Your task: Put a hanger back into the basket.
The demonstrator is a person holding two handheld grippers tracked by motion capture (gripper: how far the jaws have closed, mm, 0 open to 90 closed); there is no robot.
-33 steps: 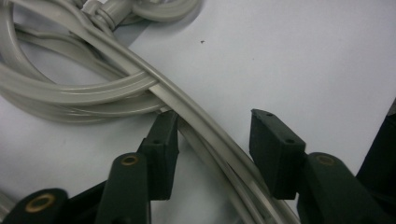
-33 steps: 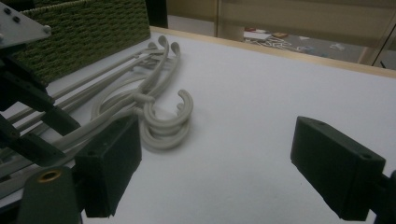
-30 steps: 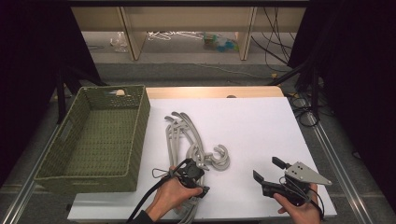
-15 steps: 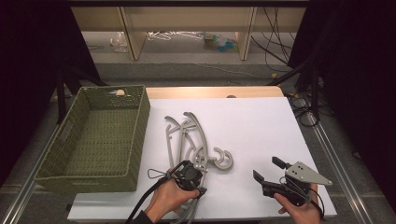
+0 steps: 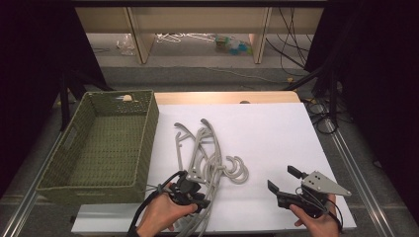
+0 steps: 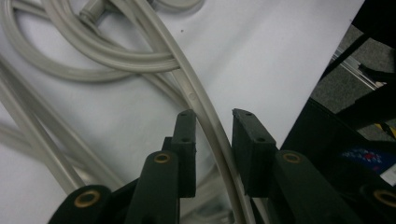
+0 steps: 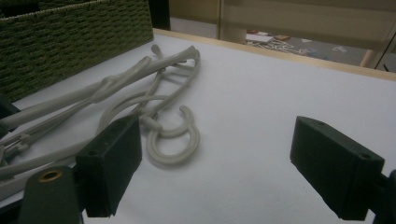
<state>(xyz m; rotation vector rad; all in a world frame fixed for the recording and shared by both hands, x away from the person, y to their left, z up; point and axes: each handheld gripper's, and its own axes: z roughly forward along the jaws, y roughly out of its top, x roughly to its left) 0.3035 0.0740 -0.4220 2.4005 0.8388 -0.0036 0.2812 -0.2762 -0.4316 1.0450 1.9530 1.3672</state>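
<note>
Grey plastic clothes hangers (image 5: 205, 155) lie bunched on the white table (image 5: 276, 133); the left gripper (image 6: 212, 128) has just been closing around one hanger's arm, so lifting looks near. The right gripper (image 5: 284, 180) hovers wide open.

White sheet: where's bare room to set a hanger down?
Free: the white sheet right of the hangers, up to its far edge, and the basket floor. Crowded: near-left corner, where the left gripper straddles a hanger arm.
</note>
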